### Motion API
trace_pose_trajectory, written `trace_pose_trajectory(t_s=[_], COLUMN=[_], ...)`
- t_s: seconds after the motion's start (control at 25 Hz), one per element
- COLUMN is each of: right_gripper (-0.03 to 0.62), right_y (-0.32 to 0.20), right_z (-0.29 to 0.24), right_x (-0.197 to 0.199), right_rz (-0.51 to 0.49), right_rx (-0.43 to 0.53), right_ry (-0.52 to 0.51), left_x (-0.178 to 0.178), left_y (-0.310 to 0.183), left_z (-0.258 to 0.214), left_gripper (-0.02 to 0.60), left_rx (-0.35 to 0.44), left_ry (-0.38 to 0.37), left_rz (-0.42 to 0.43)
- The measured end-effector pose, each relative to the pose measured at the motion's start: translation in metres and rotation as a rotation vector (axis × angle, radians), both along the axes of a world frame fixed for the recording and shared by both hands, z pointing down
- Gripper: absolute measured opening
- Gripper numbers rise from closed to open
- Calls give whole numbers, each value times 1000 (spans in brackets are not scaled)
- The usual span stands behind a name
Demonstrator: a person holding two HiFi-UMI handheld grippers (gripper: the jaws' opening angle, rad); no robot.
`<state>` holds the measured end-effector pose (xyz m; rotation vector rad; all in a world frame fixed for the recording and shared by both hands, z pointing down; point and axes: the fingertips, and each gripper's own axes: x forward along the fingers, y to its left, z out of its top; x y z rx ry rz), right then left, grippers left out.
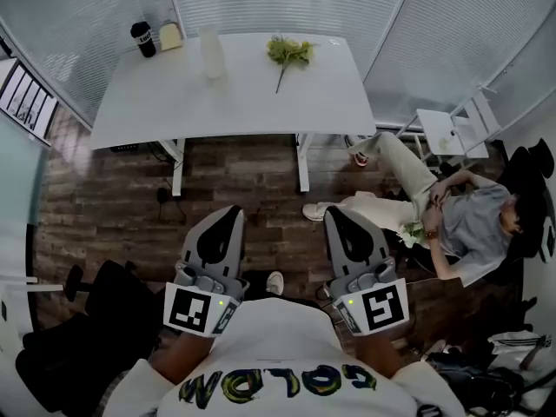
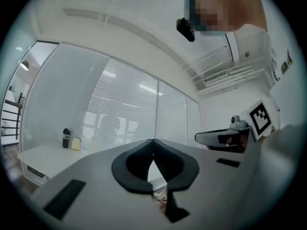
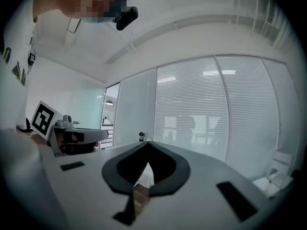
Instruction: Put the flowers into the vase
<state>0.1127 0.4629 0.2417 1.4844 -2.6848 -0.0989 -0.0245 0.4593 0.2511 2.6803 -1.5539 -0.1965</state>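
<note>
We hold the left gripper [image 1: 228, 215] and right gripper [image 1: 335, 215] level, jaws closed and empty; flowers [image 1: 289, 52] lie near the vase [image 1: 212, 53] on the table [image 1: 156, 102].

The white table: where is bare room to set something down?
The near half of the table is bare, from its front edge up to the vase and flowers. Right of the flowers is free. Crowded: the far left corner, with black bottle and yellowish block.

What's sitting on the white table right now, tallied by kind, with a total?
vase: 1
bunch of flowers: 1
black bottle: 1
pale yellow block: 1
Total: 4
</note>
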Motion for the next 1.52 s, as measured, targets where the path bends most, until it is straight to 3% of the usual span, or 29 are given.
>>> trace_pose_trajectory(t_s=[0.2,0.68,1.12,1.52], right_gripper=[9,9,9,9], right_y=[1,-36,-122,-225], right_z=[-6,2,9,3], right_x=[9,0,-41,-101], right_rz=[-16,-35,-27,-3], right_rx=[6,-11,-34,-28], right_ry=[-12,-3,18,46], left_x=[14,0,-34,-91], left_y=[0,-37,-125,-228], left_z=[-1,-3,-1,-4], left_gripper=[12,12,12,12], left_rx=[-7,5,0,2], left_ry=[-14,-16,2,13], left_rz=[-3,-33,9,49])
